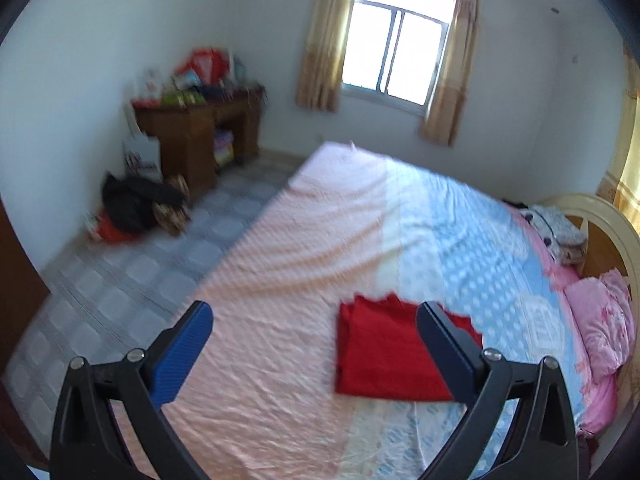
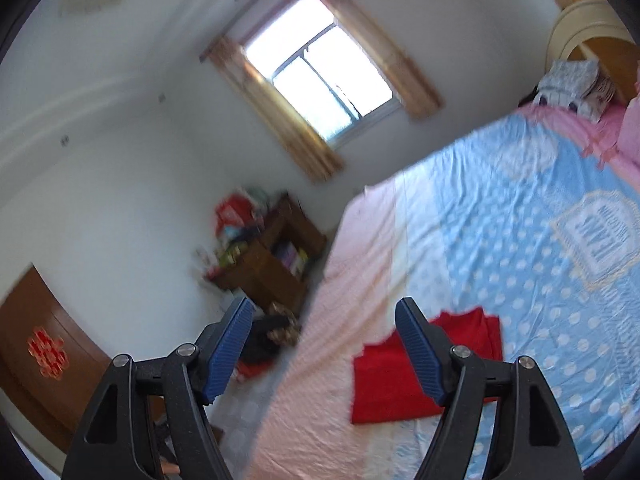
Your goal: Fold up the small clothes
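A red garment (image 1: 384, 356) lies folded into a flat rectangle on the bed (image 1: 280, 280). My left gripper (image 1: 316, 316) is open and empty, held above the bed, with its right finger in front of the garment's right part. In the right wrist view the red garment (image 2: 384, 380) lies on the bed (image 2: 520, 240) at lower centre. My right gripper (image 2: 324, 312) is open and empty, raised above the bed's near edge, its right finger overlapping the garment in view.
The bed has a peach and blue dotted cover, pink pillows (image 1: 600, 320) and folded items (image 1: 560, 232) near the headboard. A wooden desk (image 1: 200, 132) with clutter stands by the wall. Dark bags (image 1: 136, 204) lie on the tiled floor. A curtained window (image 1: 396, 56) is behind.
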Demonstrator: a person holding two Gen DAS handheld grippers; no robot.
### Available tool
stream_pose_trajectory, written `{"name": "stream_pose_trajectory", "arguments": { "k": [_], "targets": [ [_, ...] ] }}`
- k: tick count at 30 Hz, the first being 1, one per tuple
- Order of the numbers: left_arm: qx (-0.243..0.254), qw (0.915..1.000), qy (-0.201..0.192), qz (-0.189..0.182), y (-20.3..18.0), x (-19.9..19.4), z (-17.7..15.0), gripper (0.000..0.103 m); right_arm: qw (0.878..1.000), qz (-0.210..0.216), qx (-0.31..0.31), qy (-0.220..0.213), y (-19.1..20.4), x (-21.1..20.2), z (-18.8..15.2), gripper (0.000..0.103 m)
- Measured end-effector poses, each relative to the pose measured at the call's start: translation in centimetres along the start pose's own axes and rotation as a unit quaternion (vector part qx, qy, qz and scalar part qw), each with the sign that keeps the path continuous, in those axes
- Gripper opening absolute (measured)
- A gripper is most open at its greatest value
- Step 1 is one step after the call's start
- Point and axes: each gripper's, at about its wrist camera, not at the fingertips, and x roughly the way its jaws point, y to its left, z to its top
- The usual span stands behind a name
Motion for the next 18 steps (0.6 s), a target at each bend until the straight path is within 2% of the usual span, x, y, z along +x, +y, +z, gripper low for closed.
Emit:
{"name": "stream_pose_trajectory", "arguments": {
  "k": [2, 3, 4, 6, 7, 9, 11, 14, 18],
  "targets": [
    [-0.003, 0.9993, 0.037, -0.005, -0.7, 6.6, -2.5, 0.102, 0.999, -0.029, -0.028, 0.032, -2.1, 6.4, -2.9, 0.057],
    [-0.003, 0.9987, 0.05, -0.004, -1.0, 9.3, -3.6, 0.101, 0.996, -0.041, -0.04, 0.061, -3.4, 10.2, -4.6, 0.045],
    [-0.002, 0.9979, 0.065, -0.003, -1.5, 11.8, -4.8, 0.099, 0.994, -0.046, -0.045, 0.085, -4.4, 13.1, -6.3, 0.04],
    [0.005, 0.9949, 0.1, -0.001, -2.3, 17.0, -7.5, 0.093, 0.987, -0.072, -0.054, 0.13, -7.2, 19.6, -10.0, 0.036],
    [0.008, 0.9935, 0.113, 0.001, -2.5, 18.5, -8.3, 0.092, 0.983, -0.085, -0.06, 0.152, -8.3, 22.2, -11.9, 0.035],
    [0.008, 0.9901, 0.14, 0.004, -2.7, 22.2, -10.4, 0.092, 0.976, -0.098, -0.064, 0.186, -10.7, 26.7, -15.1, 0.035],
    [-0.003, 0.9882, 0.153, 0.001, -2.7, 24.2, -11.2, 0.092, 0.971, -0.105, -0.074, 0.203, -12.5, 30.0, -17.5, 0.035],
    [-0.032, 0.9852, 0.168, -0.011, -2.5, 26.8, -11.7, 0.092, 0.962, -0.139, -0.104, 0.209, -13.8, 33.1, -19.5, 0.035],
    [-0.054, 0.9786, 0.195, -0.036, -3.4, 29.1, -12.4, 0.095, 0.96, -0.146, -0.121, 0.204, -15.5, 35.2, -20.9, 0.035]
  ]
}}
